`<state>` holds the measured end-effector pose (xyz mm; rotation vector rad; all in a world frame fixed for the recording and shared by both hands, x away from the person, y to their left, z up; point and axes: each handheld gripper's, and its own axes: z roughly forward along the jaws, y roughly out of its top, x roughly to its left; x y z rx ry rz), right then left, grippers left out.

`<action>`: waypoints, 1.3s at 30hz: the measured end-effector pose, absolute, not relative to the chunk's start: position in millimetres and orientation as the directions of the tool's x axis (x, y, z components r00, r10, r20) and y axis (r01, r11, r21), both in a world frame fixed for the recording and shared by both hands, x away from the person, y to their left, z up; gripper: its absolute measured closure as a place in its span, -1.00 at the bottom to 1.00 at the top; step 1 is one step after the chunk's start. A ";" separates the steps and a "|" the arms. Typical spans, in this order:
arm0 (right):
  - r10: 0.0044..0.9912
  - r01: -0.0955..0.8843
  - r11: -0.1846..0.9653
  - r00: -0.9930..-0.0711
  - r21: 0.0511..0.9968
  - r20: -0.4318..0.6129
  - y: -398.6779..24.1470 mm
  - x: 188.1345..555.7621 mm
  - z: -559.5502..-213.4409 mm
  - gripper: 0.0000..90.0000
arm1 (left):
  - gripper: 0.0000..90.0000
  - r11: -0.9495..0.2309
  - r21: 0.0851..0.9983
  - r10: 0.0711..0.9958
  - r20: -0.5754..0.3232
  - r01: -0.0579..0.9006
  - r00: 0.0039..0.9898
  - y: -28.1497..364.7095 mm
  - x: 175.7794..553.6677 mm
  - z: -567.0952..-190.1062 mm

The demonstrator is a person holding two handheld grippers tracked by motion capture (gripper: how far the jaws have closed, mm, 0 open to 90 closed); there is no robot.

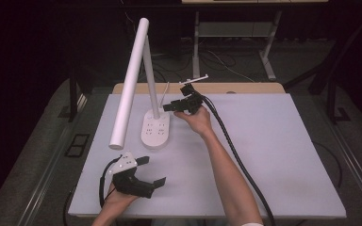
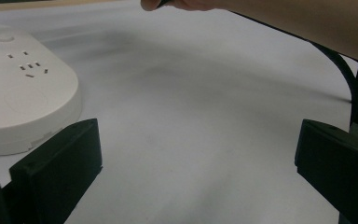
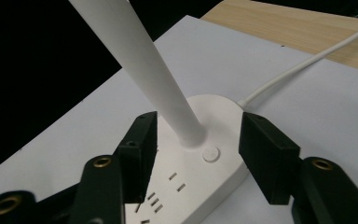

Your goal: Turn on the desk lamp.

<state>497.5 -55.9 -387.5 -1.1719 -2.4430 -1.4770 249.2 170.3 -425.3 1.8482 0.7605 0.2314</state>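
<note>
A white desk lamp stands on the white mat, its oval base [image 1: 155, 130] carrying several socket slots and its long tube head [image 1: 130, 80] slanting down to the left. My right gripper [image 1: 168, 107] is open just right of the lamp's stem [image 3: 154, 79], jaws straddling the base's rear end near a small round button [image 3: 211, 153]. My left gripper [image 1: 152, 170] lies open near the front left edge of the mat, nothing between its jaws. The lamp base [image 2: 21, 95] sits to the left in the left gripper view.
The lamp's white cord [image 3: 307, 63] runs off the back of the base toward the wooden table edge [image 1: 245, 88]. The right gripper's black cable [image 1: 238, 155] trails down across the mat [image 1: 273, 155]. The person's right forearm [image 1: 226, 169] crosses the middle.
</note>
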 end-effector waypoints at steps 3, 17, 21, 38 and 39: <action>0.576 0.634 0.249 -0.705 0.732 0.413 -53.4 499.0 -391.5 0.14 | -1.00 -0.225 0.893 0.599 -0.190 0.391 0.778 170.5 249.2 -425.2; 0.546 0.651 0.248 -0.705 0.718 0.451 -44.8 504.7 -412.1 0.83 | -1.00 -0.222 0.893 0.599 -0.191 0.391 0.778 171.2 249.3 -424.9; 0.540 0.651 0.261 -0.711 0.713 0.451 -41.8 504.8 -417.0 0.99 | -1.00 -0.220 0.894 0.598 -0.193 0.391 0.778 171.1 249.0 -424.8; 0.537 0.670 0.235 -0.694 0.704 0.480 -43.2 514.5 -432.1 0.99 | -1.00 -0.219 0.894 0.596 -0.193 0.390 0.779 171.1 248.6 -424.4; 0.539 0.673 0.234 -0.690 0.701 0.483 -43.4 514.8 -432.8 0.99 | -1.00 -0.220 0.894 0.597 -0.193 0.390 0.779 171.1 248.6 -424.5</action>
